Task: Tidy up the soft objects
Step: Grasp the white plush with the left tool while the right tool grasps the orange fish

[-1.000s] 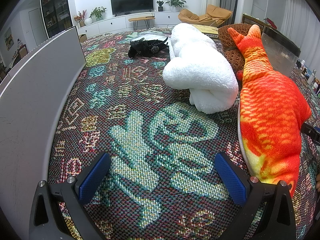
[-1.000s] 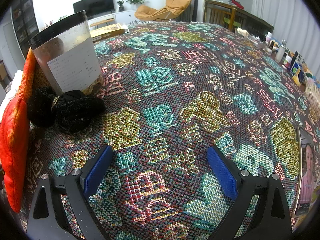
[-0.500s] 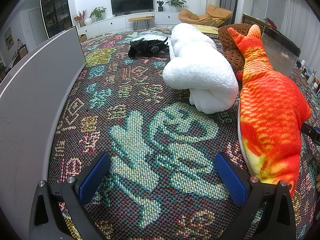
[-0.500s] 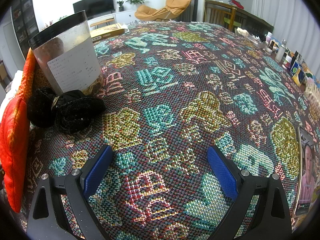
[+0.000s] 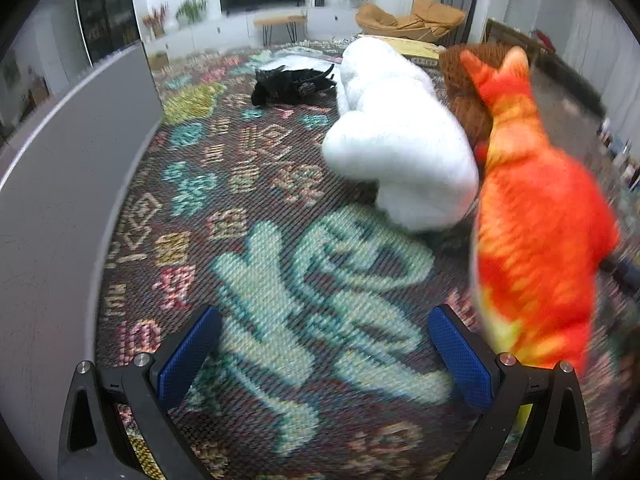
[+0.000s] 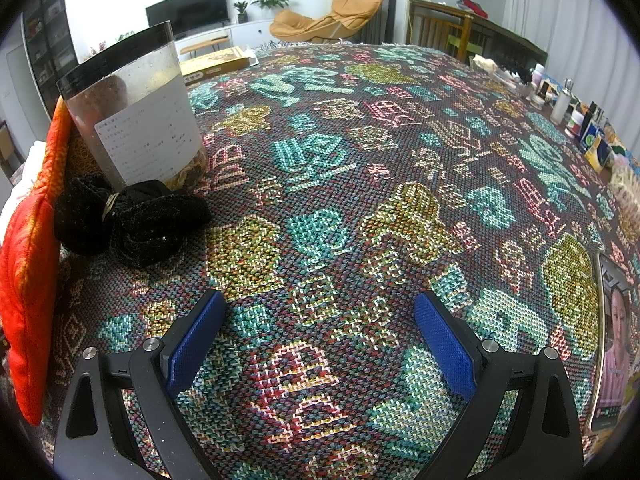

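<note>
Orange fish plush (image 5: 540, 216): lying on the patterned woven cloth (image 5: 280, 248), touching the white plush.
White plush (image 5: 396, 140): lying just left of the fish.
Black soft item (image 6: 132, 220): sitting right of the fish, against the clear canister (image 6: 136, 116).
Left gripper (image 5: 324, 352): hovering with jaws spread wide, holding nothing.
Right gripper (image 6: 320, 340): jaws standing wide apart, holding nothing.
</note>
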`<state>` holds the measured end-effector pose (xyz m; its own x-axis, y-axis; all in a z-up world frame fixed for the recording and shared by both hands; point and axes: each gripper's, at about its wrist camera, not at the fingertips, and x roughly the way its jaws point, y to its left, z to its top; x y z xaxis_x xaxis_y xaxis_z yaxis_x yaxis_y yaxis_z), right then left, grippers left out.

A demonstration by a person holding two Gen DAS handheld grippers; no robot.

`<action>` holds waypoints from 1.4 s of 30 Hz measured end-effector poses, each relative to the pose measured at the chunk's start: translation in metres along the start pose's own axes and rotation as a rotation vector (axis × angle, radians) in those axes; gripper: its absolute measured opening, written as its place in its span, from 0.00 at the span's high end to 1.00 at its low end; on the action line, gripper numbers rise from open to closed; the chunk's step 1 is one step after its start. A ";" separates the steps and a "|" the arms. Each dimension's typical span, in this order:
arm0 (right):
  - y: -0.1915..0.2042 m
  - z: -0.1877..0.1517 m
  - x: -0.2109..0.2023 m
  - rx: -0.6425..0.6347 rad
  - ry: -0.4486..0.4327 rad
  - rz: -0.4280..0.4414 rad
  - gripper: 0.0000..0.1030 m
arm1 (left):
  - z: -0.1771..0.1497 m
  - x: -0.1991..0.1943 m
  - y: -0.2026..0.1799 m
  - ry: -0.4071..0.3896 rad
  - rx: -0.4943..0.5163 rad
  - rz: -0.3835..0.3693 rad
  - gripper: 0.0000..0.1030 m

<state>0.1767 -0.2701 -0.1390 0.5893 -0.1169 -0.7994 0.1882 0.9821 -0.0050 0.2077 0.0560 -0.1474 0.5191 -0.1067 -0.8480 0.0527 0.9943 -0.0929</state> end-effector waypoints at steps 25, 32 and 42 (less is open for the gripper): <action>0.001 0.000 0.000 0.001 0.000 -0.001 0.06 | 0.086 0.030 -0.014 0.000 -0.054 -0.140 0.50; 0.002 0.000 0.000 0.001 0.000 -0.002 0.06 | 0.055 -0.029 -0.002 -0.032 -0.052 -0.189 0.50; 0.002 0.000 0.000 0.001 0.000 -0.002 0.06 | -0.013 -0.080 -0.002 0.006 0.049 -0.118 0.49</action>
<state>0.1774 -0.2679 -0.1390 0.5891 -0.1187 -0.7993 0.1903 0.9817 -0.0055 0.1549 0.0624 -0.0860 0.5015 -0.2230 -0.8359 0.1547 0.9738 -0.1670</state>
